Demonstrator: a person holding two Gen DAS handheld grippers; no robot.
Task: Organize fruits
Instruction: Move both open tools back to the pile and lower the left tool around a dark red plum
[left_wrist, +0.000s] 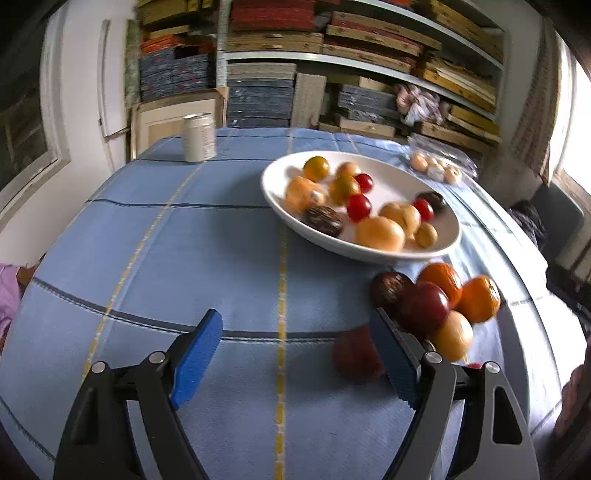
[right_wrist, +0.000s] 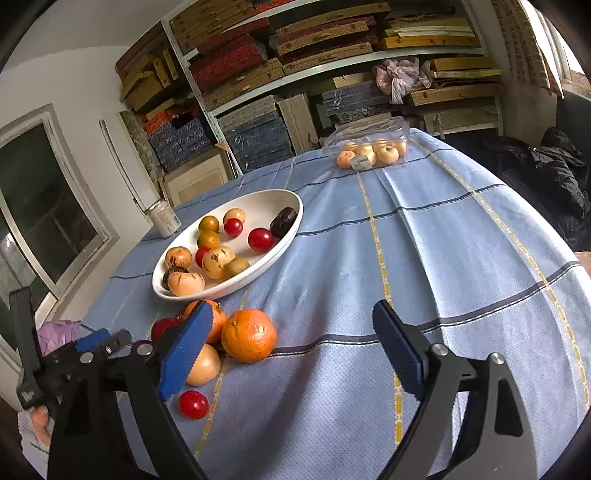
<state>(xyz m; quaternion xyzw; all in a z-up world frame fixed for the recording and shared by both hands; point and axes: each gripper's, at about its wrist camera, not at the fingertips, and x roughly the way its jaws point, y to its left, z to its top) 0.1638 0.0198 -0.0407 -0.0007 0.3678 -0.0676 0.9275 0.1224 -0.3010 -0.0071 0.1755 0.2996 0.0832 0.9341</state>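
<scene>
A white oval bowl (left_wrist: 271, 192) (right_wrist: 258, 201) holds several small fruits: red and yellow tomatoes, pale round fruits and dark ones. In front of it on the cloth lies a loose pile with two oranges (left_wrist: 480, 299) (right_wrist: 248, 335), a dark red fruit (left_wrist: 424, 306), a dark brown fruit (left_wrist: 391, 290) and a pale yellow fruit (left_wrist: 452, 334) (right_wrist: 203, 363). My left gripper (left_wrist: 295, 325) is open over the cloth, left of the pile. A blurred red fruit (left_wrist: 356, 354) lies just inside its right finger. My right gripper (right_wrist: 293, 317) is open, its left finger in front of the pile. A red tomato (right_wrist: 193, 404) lies near it.
A blue checked cloth (right_wrist: 443, 240) covers the table. A clear plastic box of pale fruits (right_wrist: 369, 155) (left_wrist: 436, 168) sits at the far edge, and a can (left_wrist: 199, 136) (right_wrist: 164, 218) stands far left. Stacked shelves fill the back wall. A person's hand (right_wrist: 37, 424) holds the left tool.
</scene>
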